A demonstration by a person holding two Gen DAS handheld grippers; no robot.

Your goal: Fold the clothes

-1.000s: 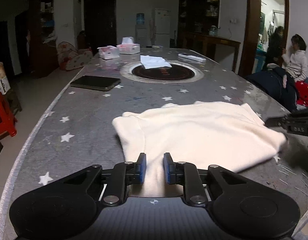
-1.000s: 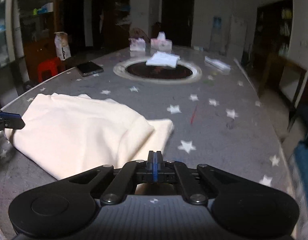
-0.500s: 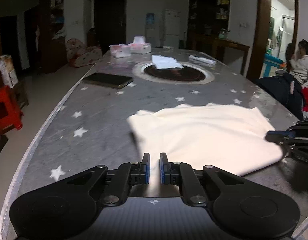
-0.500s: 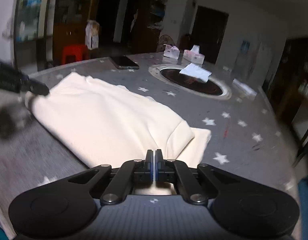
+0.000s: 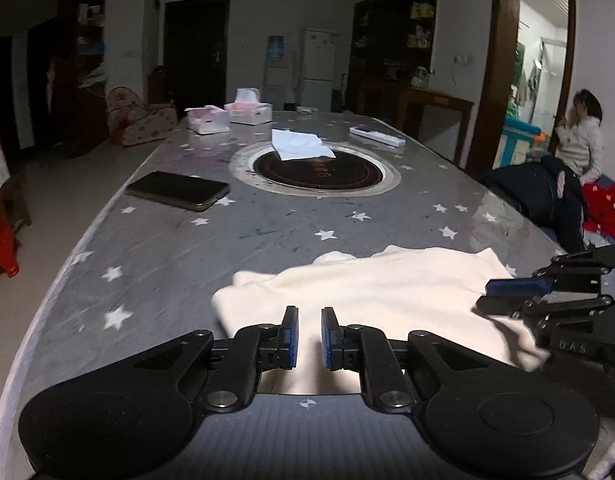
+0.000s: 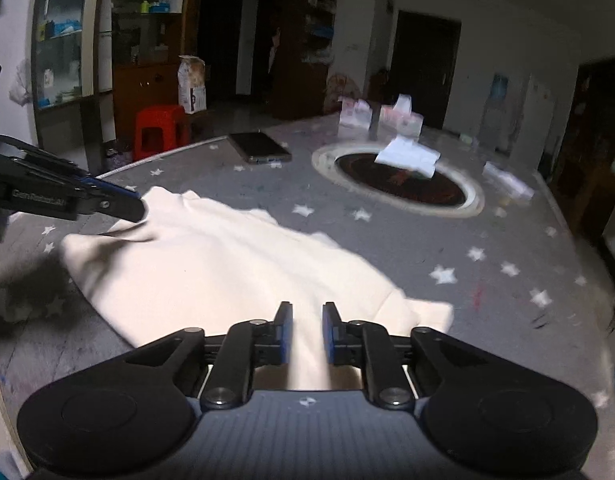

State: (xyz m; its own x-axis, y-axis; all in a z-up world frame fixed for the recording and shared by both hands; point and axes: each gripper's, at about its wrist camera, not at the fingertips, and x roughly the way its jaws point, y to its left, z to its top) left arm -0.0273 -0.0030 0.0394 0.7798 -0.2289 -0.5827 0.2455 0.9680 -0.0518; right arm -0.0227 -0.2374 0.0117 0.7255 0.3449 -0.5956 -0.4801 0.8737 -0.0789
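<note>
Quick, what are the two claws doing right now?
Left claw: open, over the cream garment, holding nothing.
Right claw: open, over the same garment, holding nothing.

phone [image 5: 177, 191] | tissue boxes [image 5: 249, 112] | paper [image 5: 301, 144] | seated person [image 5: 581, 140]

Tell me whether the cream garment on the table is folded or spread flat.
Folded. The cream garment lies as a compact doubled bundle: a rounded fold edge overlaps a lower layer that sticks out at its right corner. Both tongs are open around its near edge.

The room is dim. Bright light comes through the doorway [image 5: 543, 60]. The right wrist picture is blurry. Straight lines bend near the edges, and corners go black.
</note>
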